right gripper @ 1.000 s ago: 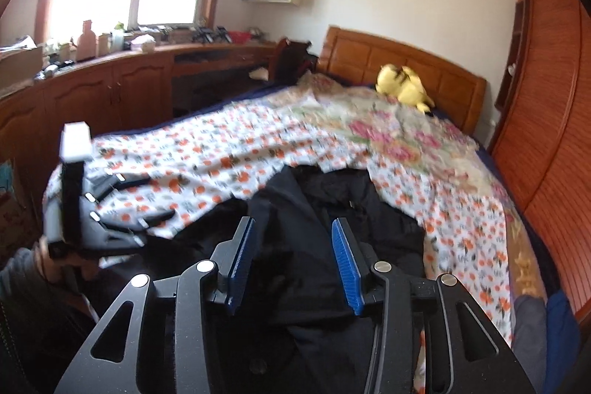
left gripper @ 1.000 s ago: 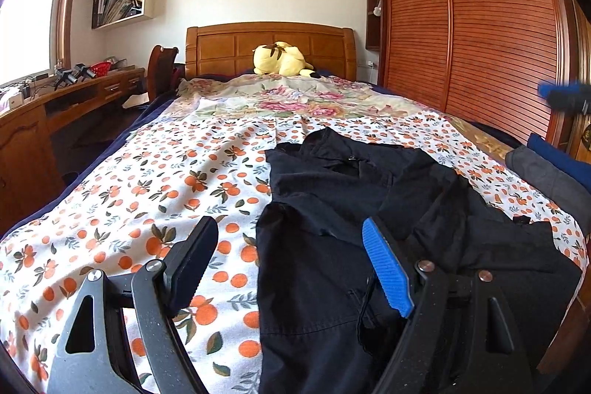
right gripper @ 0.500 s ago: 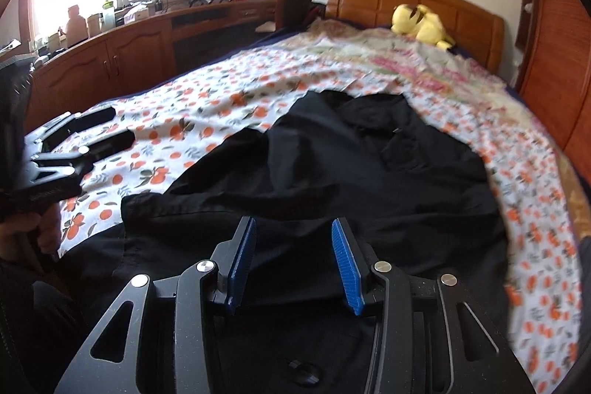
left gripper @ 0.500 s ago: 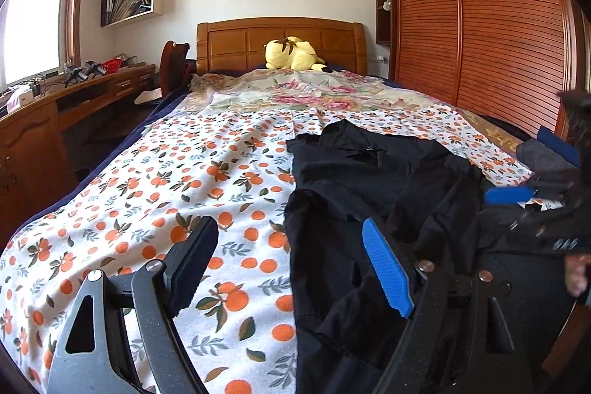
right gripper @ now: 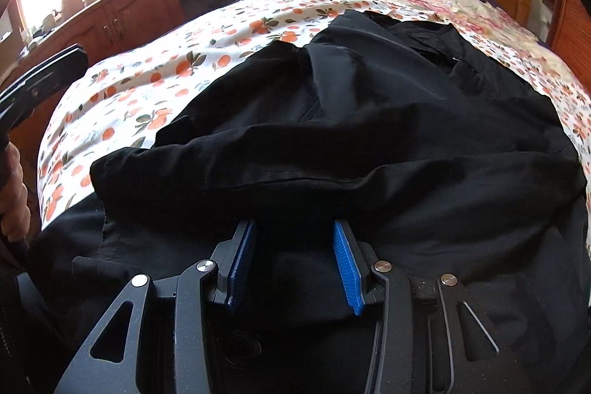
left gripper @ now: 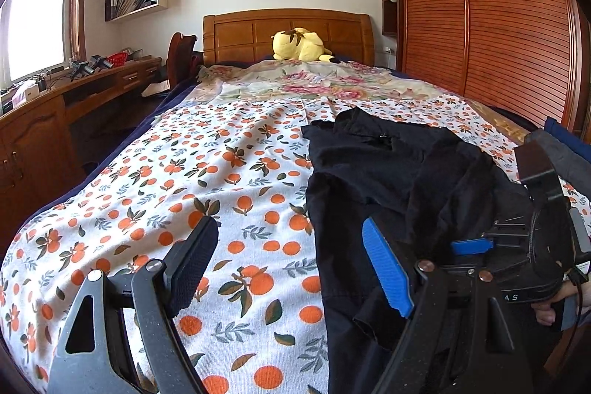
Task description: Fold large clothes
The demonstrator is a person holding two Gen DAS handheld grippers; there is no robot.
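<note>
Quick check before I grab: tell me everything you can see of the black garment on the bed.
The black garment is large, of matte woven-looking cloth, lying crumpled and unfolded on the orange-print sheet, toward the bed's wardrobe side. Its near part is bunched into a long ridge with a stitched seam; a collar-like opening lies at the far end. The right gripper is open over its near edge, gripping nothing; the left gripper, also open, straddles its left edge.

Open orange-print bedsheet point(left gripper: 207, 172) lies left of the crumpled black garment point(left gripper: 388, 180); the wooden slatted wardrobe point(left gripper: 480, 17) hems in the bed's right side.
</note>
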